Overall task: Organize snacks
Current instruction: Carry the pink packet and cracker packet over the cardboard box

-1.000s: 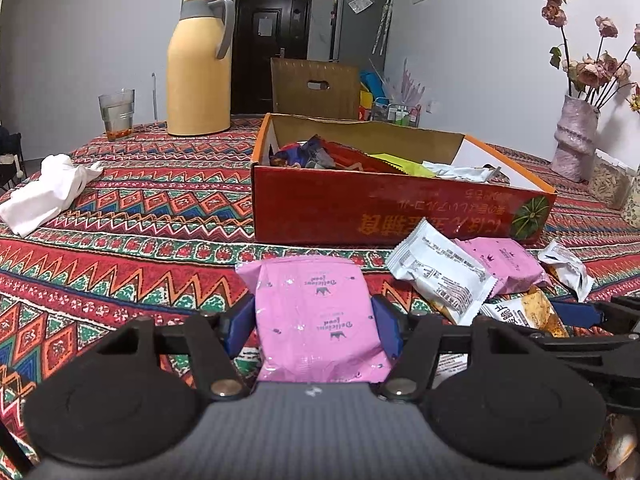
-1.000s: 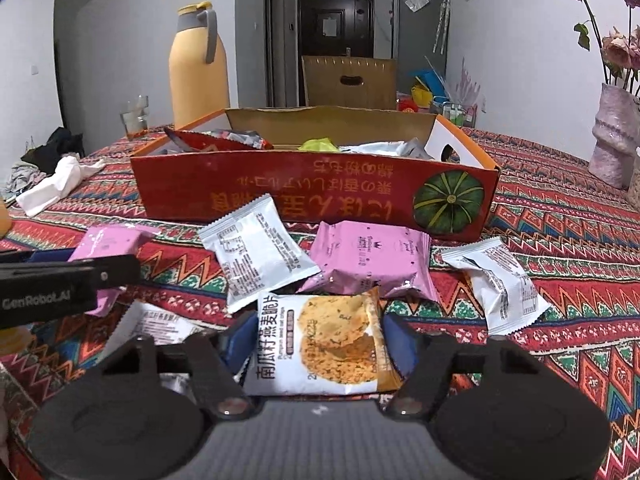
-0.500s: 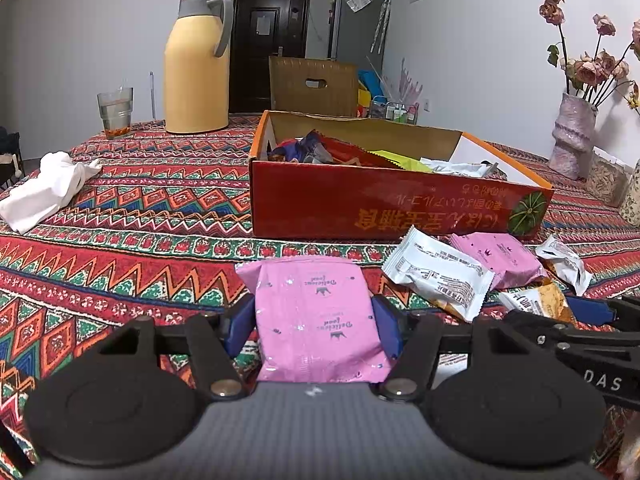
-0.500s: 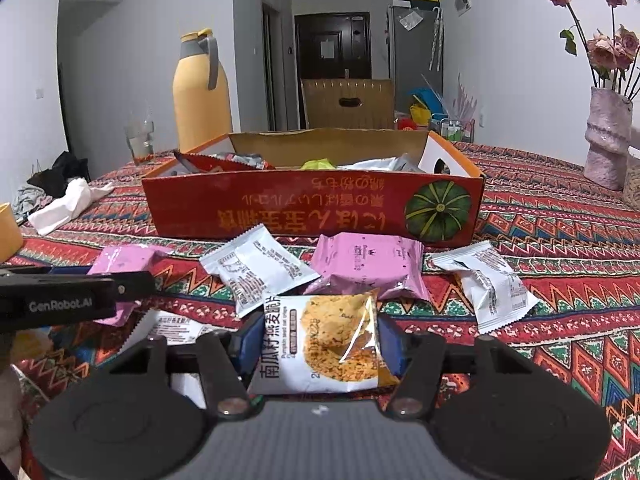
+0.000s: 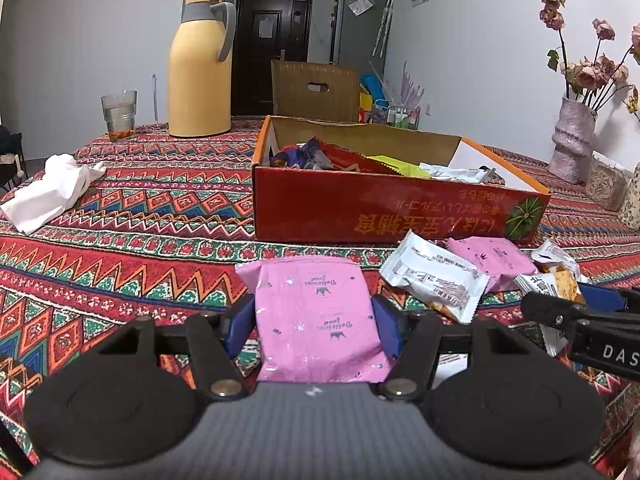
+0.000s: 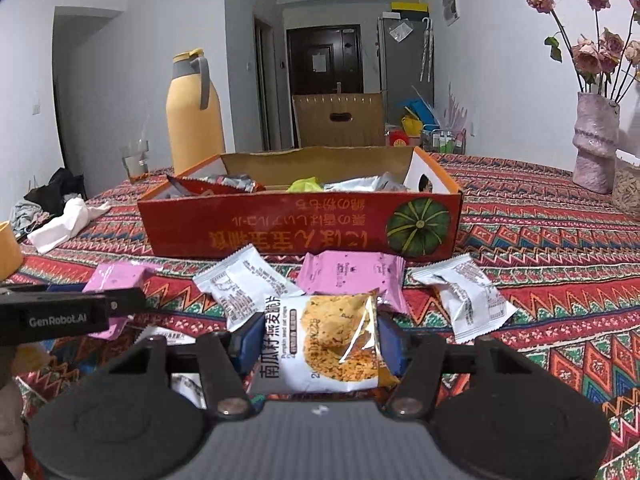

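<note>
My left gripper (image 5: 314,320) is shut on a pink snack packet (image 5: 316,316) and holds it above the patterned tablecloth. My right gripper (image 6: 320,340) is shut on an oat crisp packet (image 6: 328,344), lifted off the table. Ahead stands the open red box (image 5: 384,210) with several snacks inside; it also shows in the right wrist view (image 6: 300,228). On the cloth in front of the box lie a white packet (image 6: 244,288), a pink packet (image 6: 352,272) and another white packet (image 6: 468,300). The left gripper's body (image 6: 68,316) shows at the left of the right wrist view.
A yellow thermos jug (image 5: 200,68) and a glass (image 5: 119,114) stand at the back left. A white cloth (image 5: 48,192) lies at the left. A vase of dried roses (image 5: 572,144) and jars stand at the right. A cardboard box (image 5: 316,90) is behind the table.
Both grippers have risen with their packets. The oat crisp packet has come up off the table and the view looks over the box more.
</note>
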{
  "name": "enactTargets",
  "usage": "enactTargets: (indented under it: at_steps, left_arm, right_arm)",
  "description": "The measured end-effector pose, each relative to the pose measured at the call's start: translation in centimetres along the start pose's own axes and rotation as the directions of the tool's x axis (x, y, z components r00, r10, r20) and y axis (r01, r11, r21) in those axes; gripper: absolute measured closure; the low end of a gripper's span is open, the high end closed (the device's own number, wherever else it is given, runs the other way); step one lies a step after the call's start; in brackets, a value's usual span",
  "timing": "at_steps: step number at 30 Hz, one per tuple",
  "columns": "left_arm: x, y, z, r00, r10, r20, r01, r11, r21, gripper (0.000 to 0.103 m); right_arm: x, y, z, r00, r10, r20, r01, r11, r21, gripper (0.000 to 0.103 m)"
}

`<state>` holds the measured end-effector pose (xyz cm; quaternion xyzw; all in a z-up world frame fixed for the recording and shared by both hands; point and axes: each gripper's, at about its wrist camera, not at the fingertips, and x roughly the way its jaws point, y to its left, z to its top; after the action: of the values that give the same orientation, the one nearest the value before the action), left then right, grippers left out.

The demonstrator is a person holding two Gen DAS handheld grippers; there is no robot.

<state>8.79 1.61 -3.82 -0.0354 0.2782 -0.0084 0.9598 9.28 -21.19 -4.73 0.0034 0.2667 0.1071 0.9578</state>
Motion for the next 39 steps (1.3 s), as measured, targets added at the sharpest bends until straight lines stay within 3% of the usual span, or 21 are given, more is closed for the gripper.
enactTargets:
  at_steps: [11, 21, 31, 39]
  left_arm:
    - [-2.3, -1.4, 1.8, 0.998, -0.030, 0.054, 0.029, 0.999, 0.020, 0.040]
    - [-3.4, -2.3, 6.0, 0.990, -0.028, 0.138, 0.024, 0.999, 0.032, 0.040]
    - [-2.2, -3.8, 10.7, 0.981, -0.030, 0.190, 0.022, 0.999, 0.047, 0.040]
    - [0.6, -4.2, 13.4, 0.983, -0.001, 0.185, -0.002, 1.000, 0.014, 0.040]
  right_arm:
    - [-0.5, -0.7, 1.1, 0.999, -0.012, 0.044, 0.012, 1.000, 0.003, 0.045]
    - [-0.6, -1.0, 4.3, 0.992, -0.023, 0.128, 0.025, 1.000, -0.012, 0.044]
    - [0.7, -1.3, 8.4, 0.978, -0.033, 0.205, 0.035, 0.999, -0.007, 0.044]
    - [3.5, -1.7, 11.4, 0.975, -0.034, 0.221, 0.036, 0.999, -0.006, 0.044]
